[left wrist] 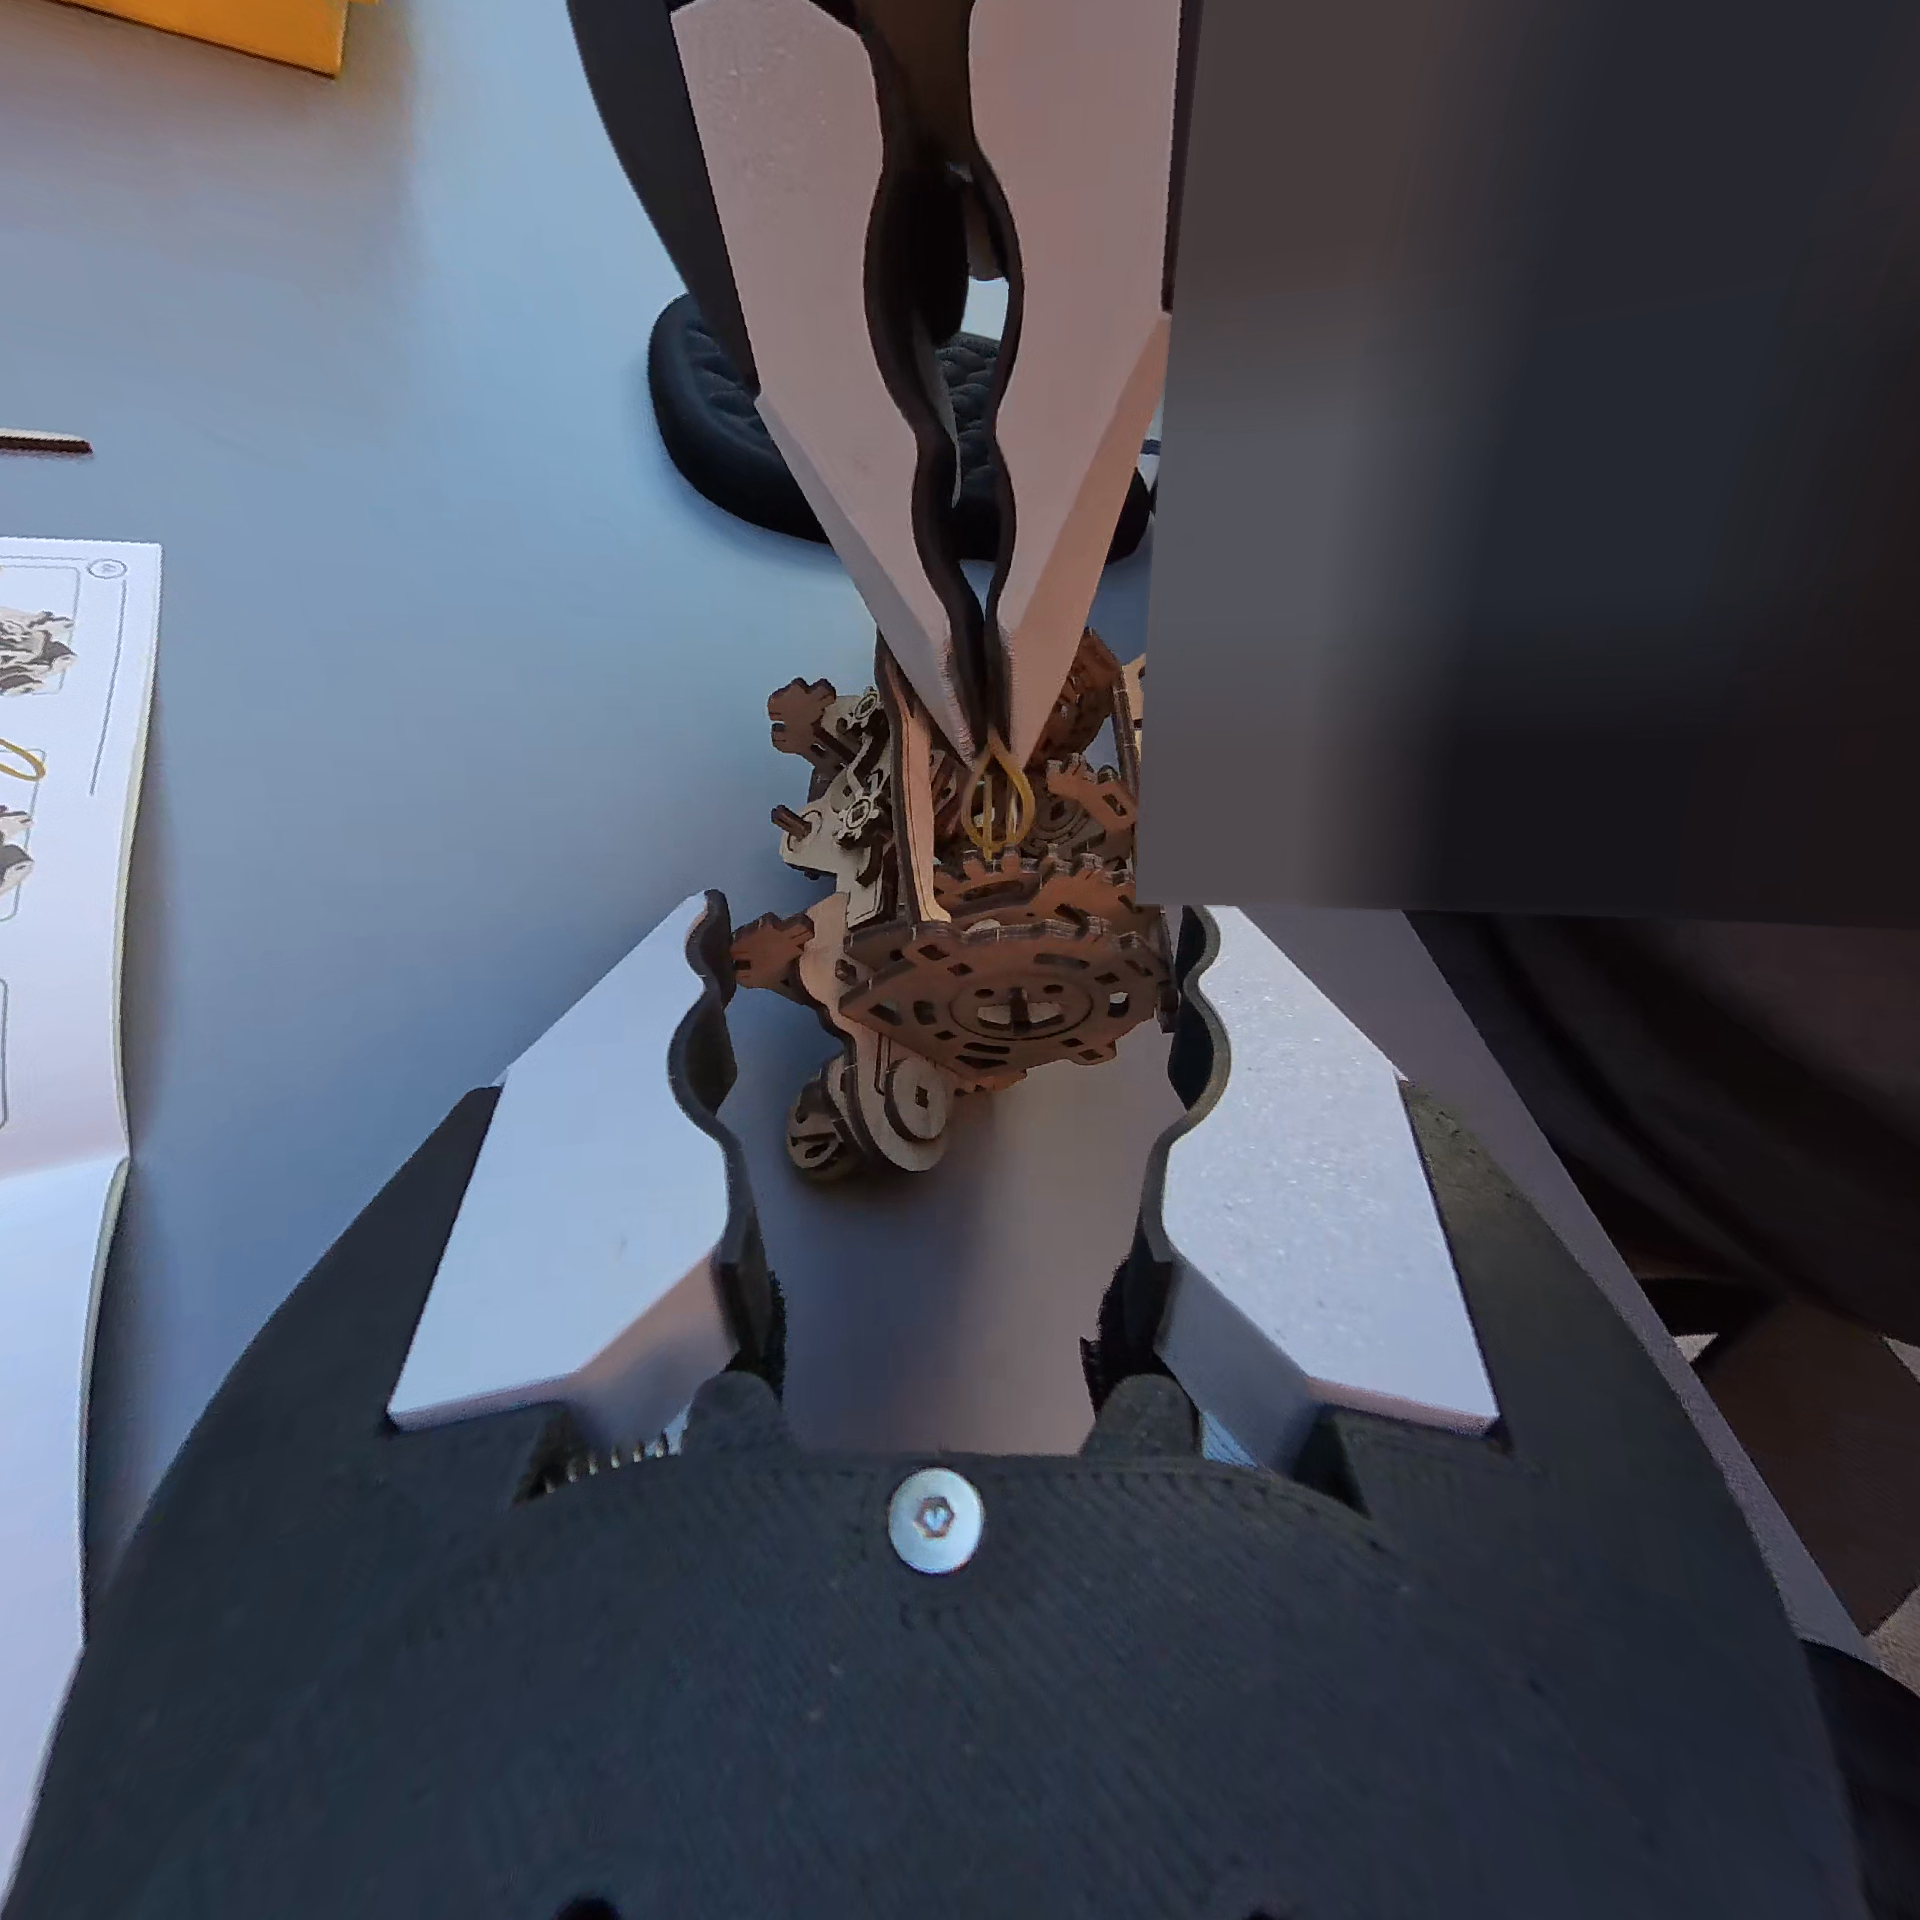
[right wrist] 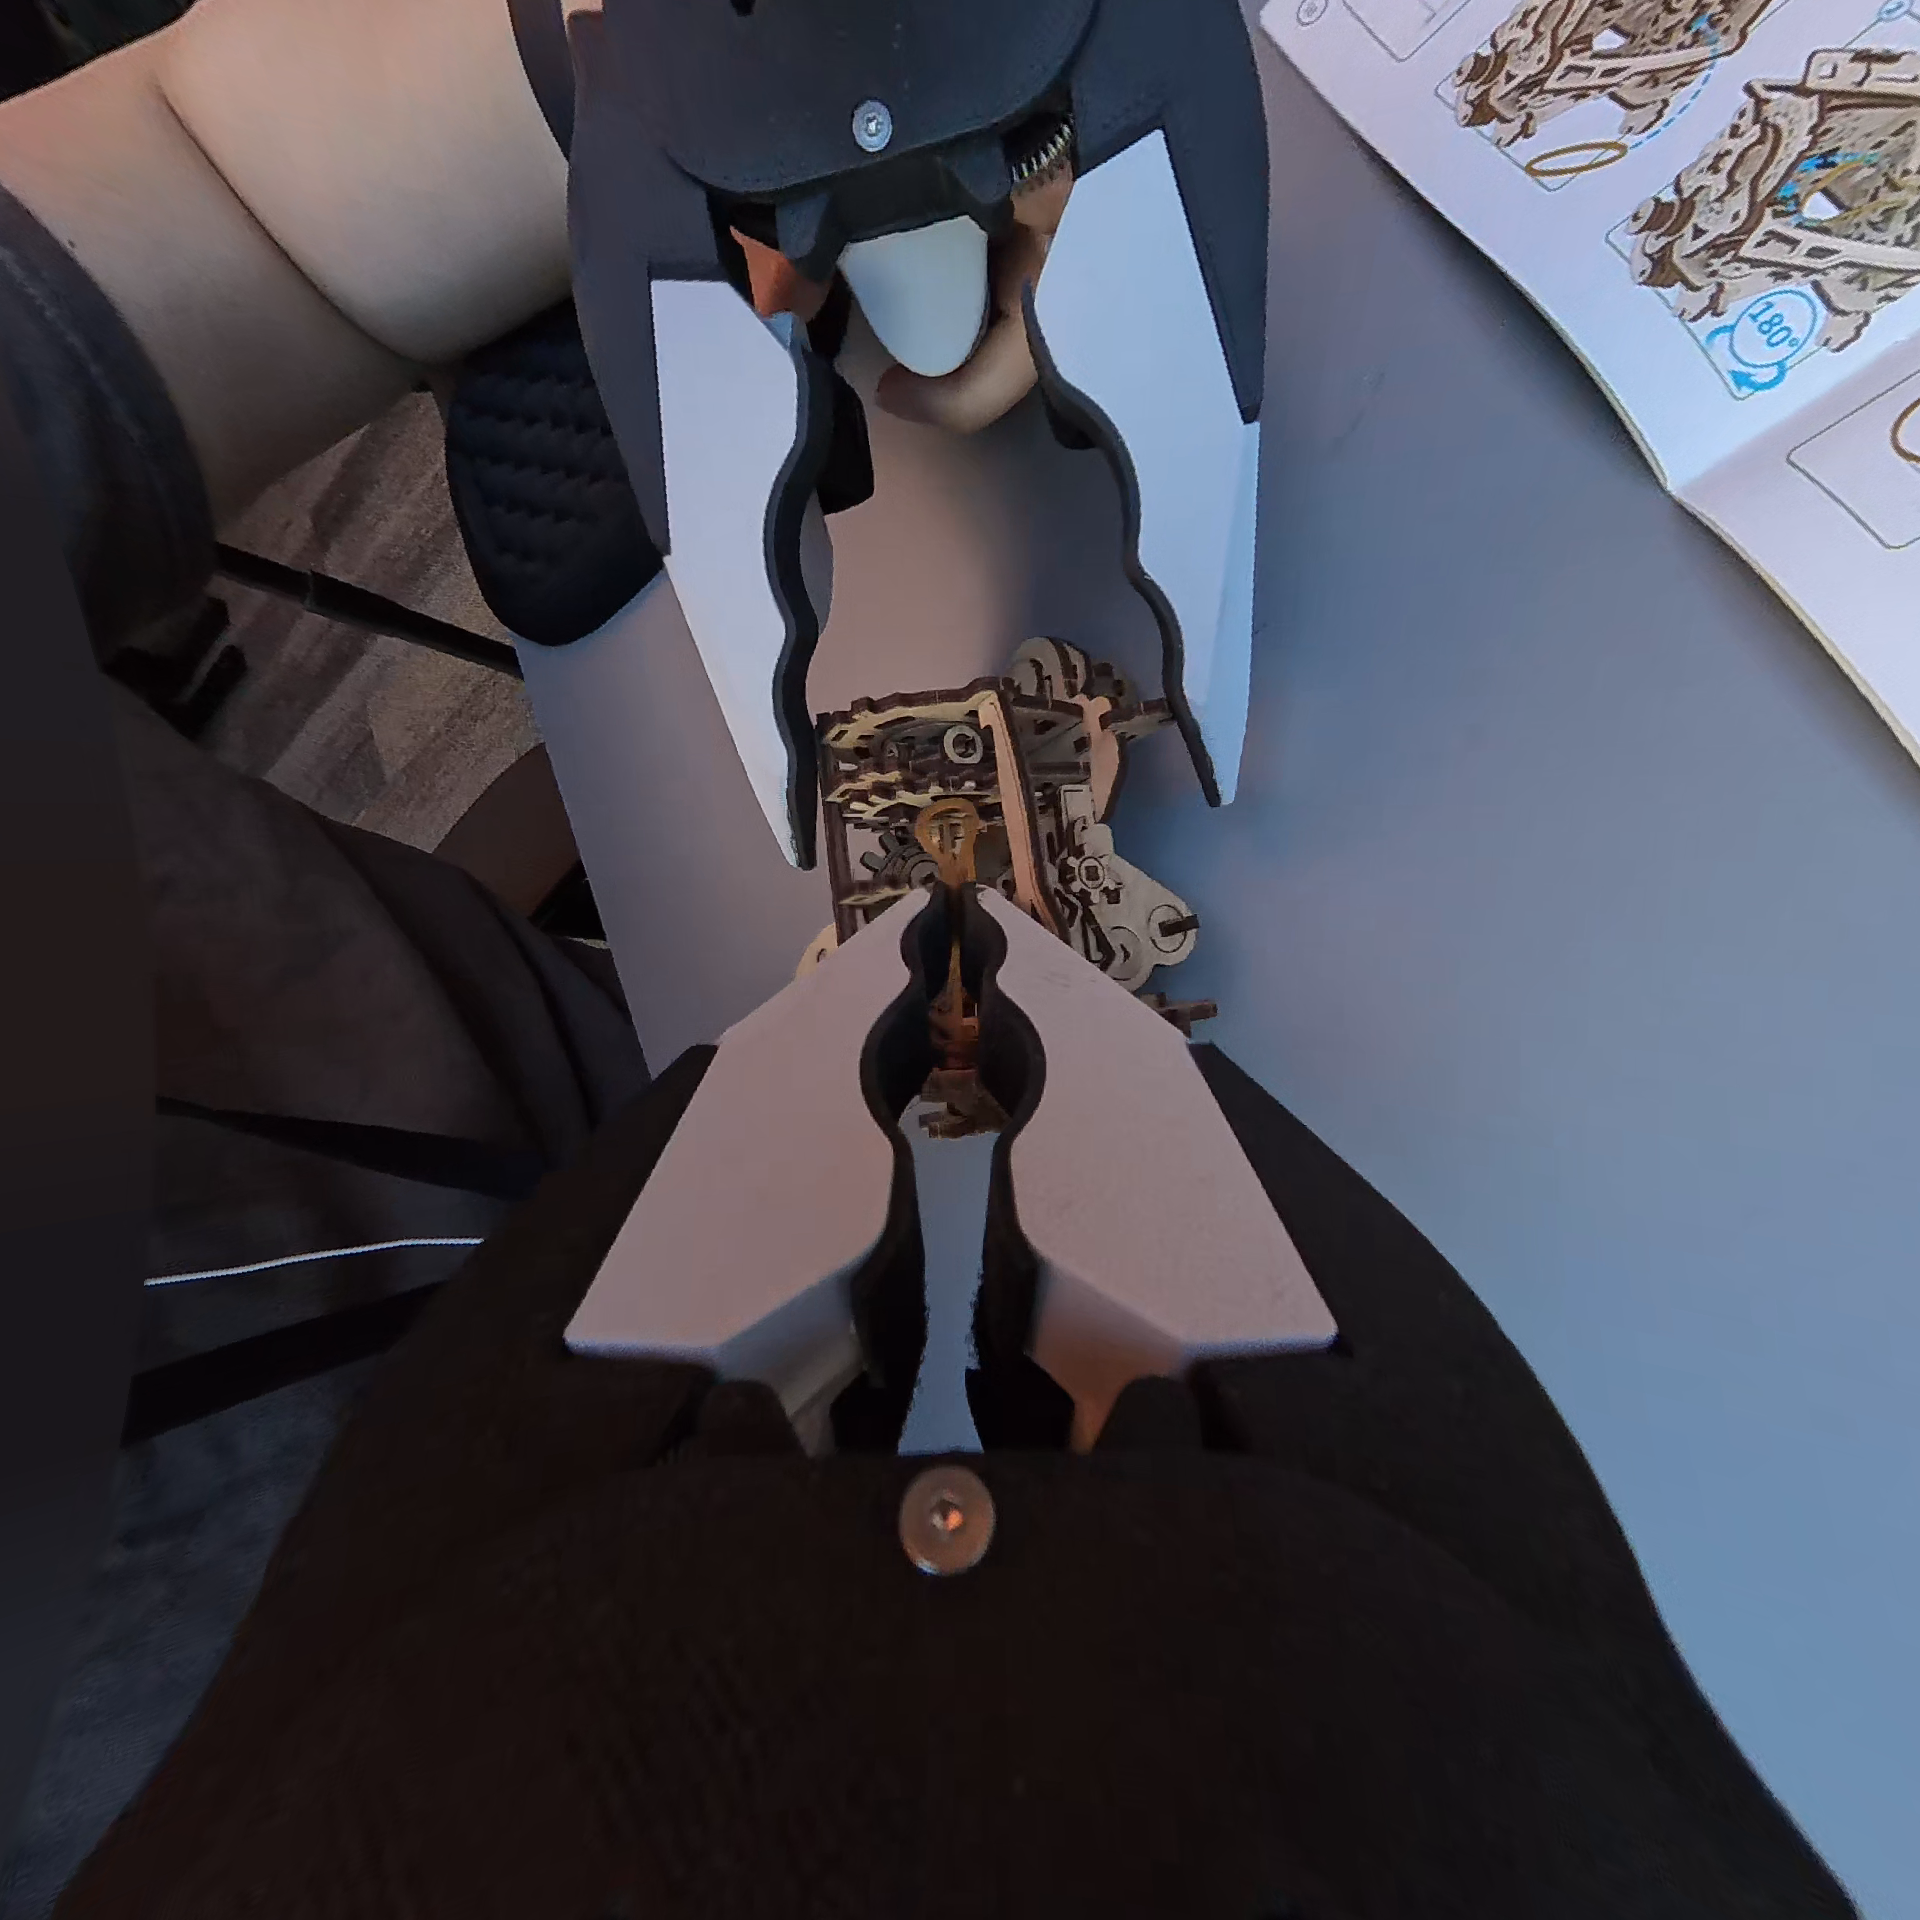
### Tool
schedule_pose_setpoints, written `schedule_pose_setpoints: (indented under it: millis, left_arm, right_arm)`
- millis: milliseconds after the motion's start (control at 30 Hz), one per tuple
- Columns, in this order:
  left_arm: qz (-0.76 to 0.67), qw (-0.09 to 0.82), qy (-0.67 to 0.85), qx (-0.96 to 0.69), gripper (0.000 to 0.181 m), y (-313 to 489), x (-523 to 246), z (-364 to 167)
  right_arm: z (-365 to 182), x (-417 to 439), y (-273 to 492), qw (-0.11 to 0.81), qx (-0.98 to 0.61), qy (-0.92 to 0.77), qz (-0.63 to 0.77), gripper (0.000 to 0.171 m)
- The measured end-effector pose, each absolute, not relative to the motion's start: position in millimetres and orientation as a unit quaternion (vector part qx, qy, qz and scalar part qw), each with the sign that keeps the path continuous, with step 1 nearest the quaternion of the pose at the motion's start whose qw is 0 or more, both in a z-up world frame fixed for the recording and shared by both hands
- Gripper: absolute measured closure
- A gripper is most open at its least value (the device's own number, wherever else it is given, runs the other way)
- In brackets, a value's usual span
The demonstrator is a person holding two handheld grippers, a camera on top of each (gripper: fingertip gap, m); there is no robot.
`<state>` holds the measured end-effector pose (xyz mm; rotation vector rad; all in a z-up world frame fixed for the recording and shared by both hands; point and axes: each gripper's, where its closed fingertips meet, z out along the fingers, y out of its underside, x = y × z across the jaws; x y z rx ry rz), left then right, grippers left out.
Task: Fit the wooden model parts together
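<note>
On the grey table (left wrist: 364,436), my right gripper (right wrist: 954,902) pinches a yellow rubber band (right wrist: 945,831) onto the nearly finished brown laser-cut wooden gear model (left wrist: 966,935); my left gripper (left wrist: 951,956) waits spread; hooking remains.

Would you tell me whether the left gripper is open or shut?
Open: the left gripper's fingers stand wide apart either side of the wooden model.

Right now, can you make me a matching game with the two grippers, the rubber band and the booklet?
Things:
1. left hand-held gripper
2. right hand-held gripper
3. rubber band
4. instruction booklet

States:
A. lying open on the table
B. pinched at one end, looped on the wooden model
C. open, either side of the model
D. shut

Pairs: 1-C, 2-D, 3-B, 4-A
</note>
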<state>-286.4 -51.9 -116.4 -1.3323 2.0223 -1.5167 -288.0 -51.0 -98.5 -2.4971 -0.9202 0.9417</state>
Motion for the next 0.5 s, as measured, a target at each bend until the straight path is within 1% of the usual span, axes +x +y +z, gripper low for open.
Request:
schedule_pose_setpoints:
  millis: [33,233,500]
  left_arm:
    - [-0.523,0.146,0.702,-0.461,0.097,-52.4,-286.0,-116.2]
    - [-0.512,0.160,0.707,-0.460,0.097,-53.8,-285.7,-116.4]
    - [-0.508,0.171,0.703,-0.466,0.097,-54.0,-285.3,-116.2]
  right_arm:
    - [-98.7,-288.9,-51.9,0.154,-0.874,-0.322,0.331,0.171]
    - [-101.8,-288.7,-55.8,0.131,-0.880,-0.318,0.327,0.171]
    - [-102.2,-289.7,-54.6,0.141,-0.884,-0.315,0.316,0.171]
